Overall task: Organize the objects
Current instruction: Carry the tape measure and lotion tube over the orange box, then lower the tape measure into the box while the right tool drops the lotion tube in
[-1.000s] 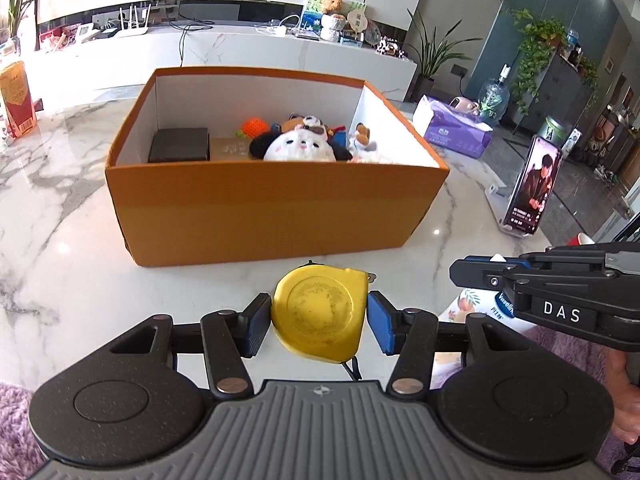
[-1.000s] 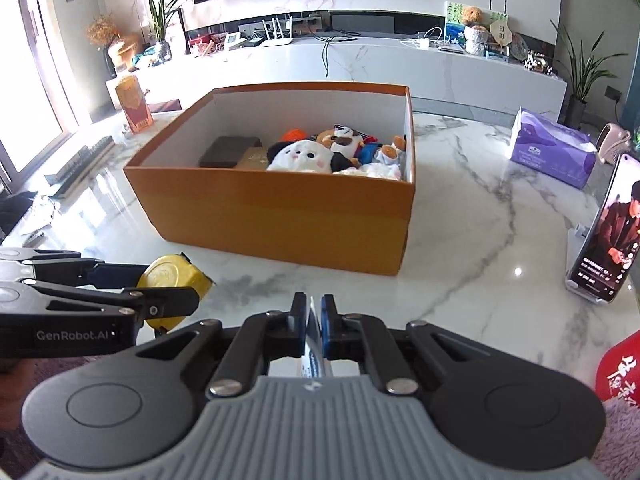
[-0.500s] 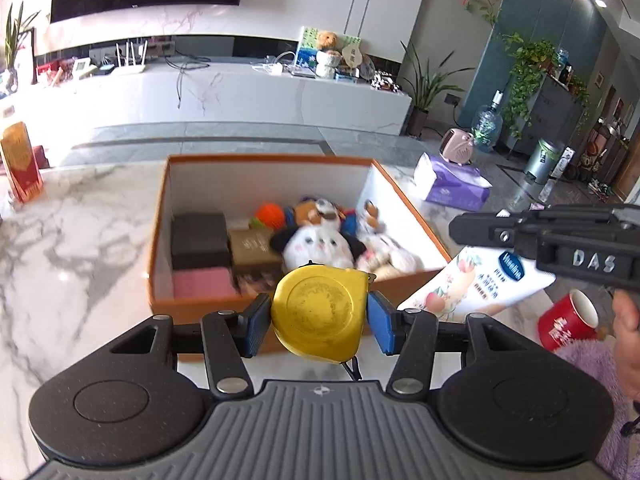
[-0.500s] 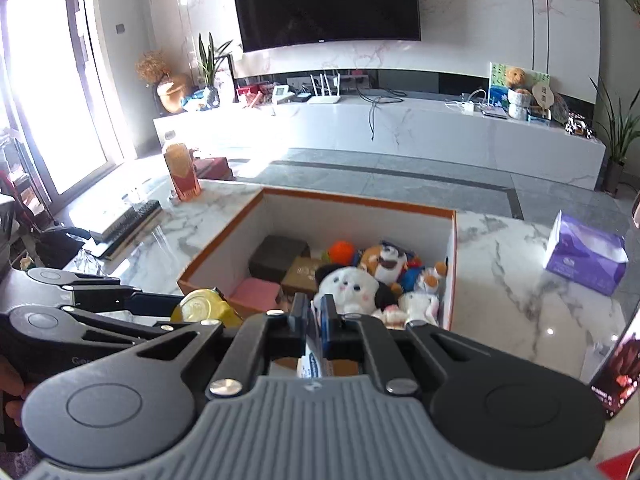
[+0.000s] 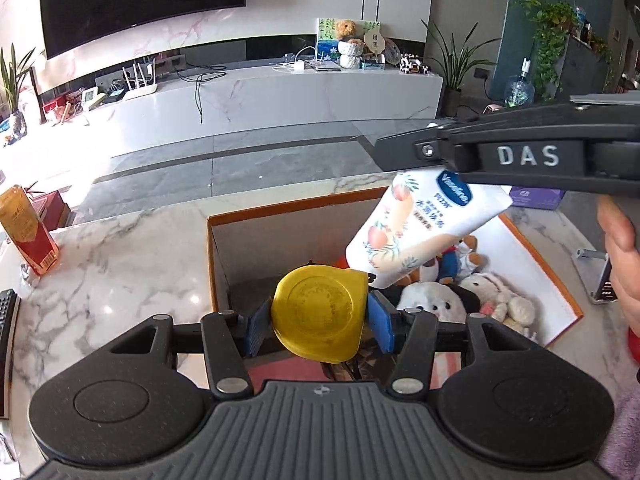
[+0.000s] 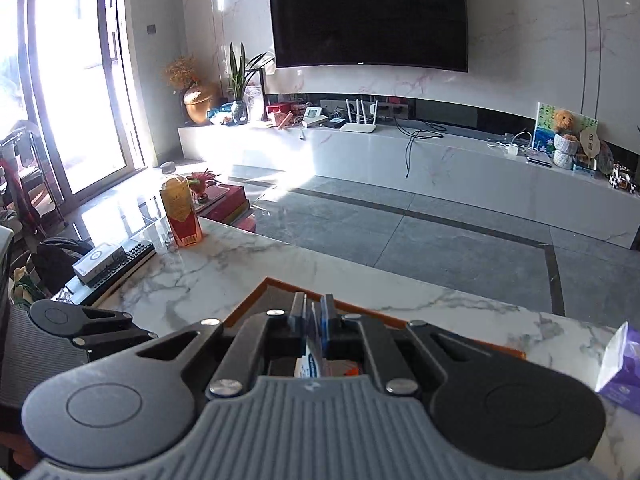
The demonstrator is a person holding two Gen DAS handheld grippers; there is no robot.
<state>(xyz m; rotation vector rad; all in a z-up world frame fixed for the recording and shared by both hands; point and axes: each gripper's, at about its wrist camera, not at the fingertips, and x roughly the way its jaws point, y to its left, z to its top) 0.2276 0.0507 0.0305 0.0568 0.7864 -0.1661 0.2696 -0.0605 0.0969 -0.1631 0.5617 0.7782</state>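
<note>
The left gripper (image 5: 319,322) points steeply down, its jaws held apart around something. The right gripper (image 6: 313,316) is pinched nearly closed, a bare hand (image 5: 619,248) behind it.

Bright daylight from glass doors (image 6: 60,100), floor glare, sharp focus, fisheye-curved edges

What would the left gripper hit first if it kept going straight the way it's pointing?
Probably the inside of the orange box: the left gripper, shut on the yellow tape measure, points down into it, toward its near left corner. Depth is unclear.

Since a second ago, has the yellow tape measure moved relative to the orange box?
Yes. The yellow tape measure, held by the left gripper, went from in front of the orange box to over its interior.
</note>
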